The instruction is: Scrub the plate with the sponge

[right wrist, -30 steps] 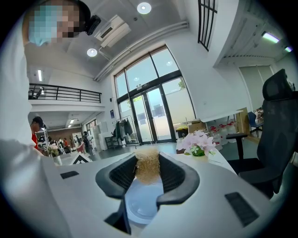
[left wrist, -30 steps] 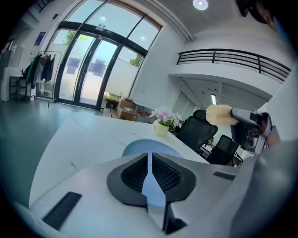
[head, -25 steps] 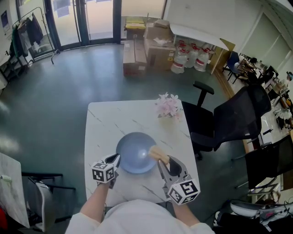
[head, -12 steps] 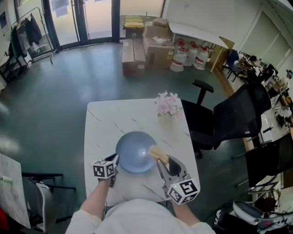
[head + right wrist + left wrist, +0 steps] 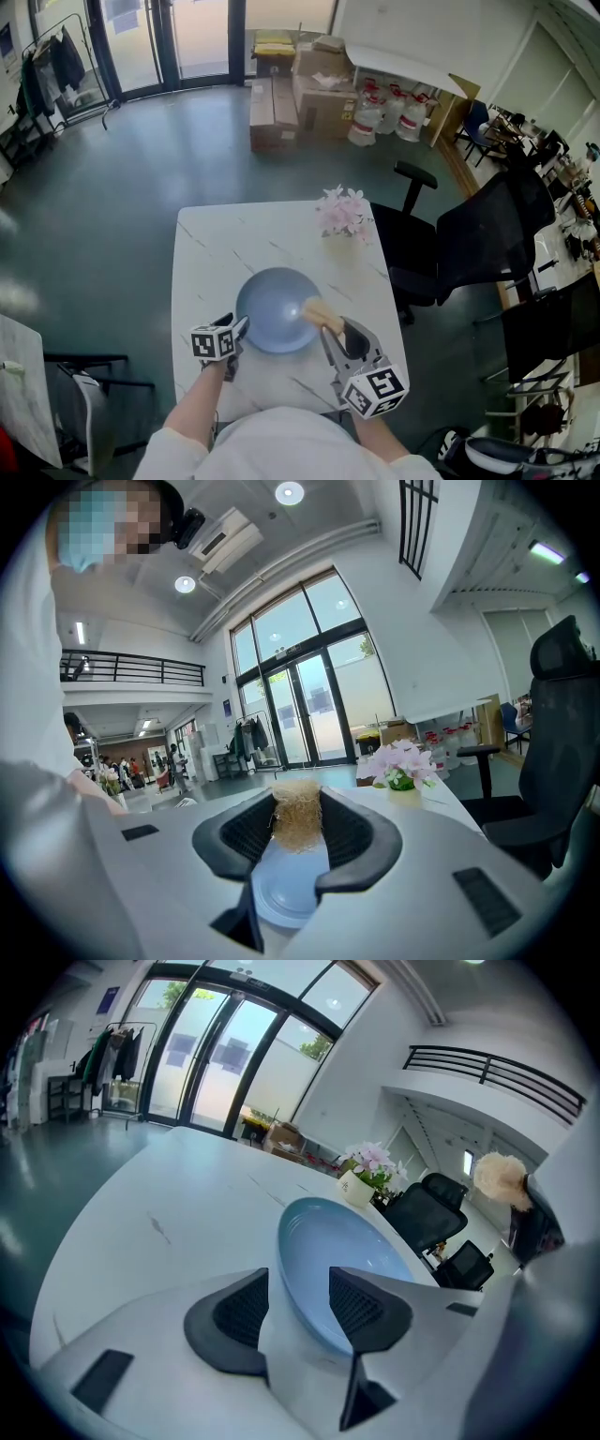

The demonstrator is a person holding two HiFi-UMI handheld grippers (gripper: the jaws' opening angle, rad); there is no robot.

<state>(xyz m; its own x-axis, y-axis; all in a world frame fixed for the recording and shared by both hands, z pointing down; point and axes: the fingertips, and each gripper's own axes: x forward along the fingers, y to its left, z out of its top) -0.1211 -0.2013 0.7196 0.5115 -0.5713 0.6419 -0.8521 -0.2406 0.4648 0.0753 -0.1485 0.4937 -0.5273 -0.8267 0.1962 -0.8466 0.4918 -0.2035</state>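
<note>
1. The blue plate [image 5: 275, 302] lies flat on the white marbled table [image 5: 214, 246], hollow side up, near the table's front edge. It is round, so it has no long axis.
2. The left gripper [image 5: 240, 327] sits at the plate's near-left rim, angled downward. Its jaws have just been opening and now stand spread. In the left gripper view the plate [image 5: 349, 1246] has its rim in the gap of the left gripper [image 5: 298, 1290], one pad outside the rim and one over the hollow, neither pressing on it.
3. The right gripper [image 5: 335, 329] pinches the sponge [image 5: 319, 312], a tan, fibrous block. The sponge's long axis runs on from the jaws, up and to the left in the head view, with its free end over the plate's right rim.
4. In the right gripper view the sponge [image 5: 296, 823] is clamped between both pads of the right gripper [image 5: 296, 834], standing up out of them, with the plate [image 5: 284, 894] below.
5. A pot of pink flowers [image 5: 345, 215] stands at the table's far right corner, well apart from the plate.
</note>
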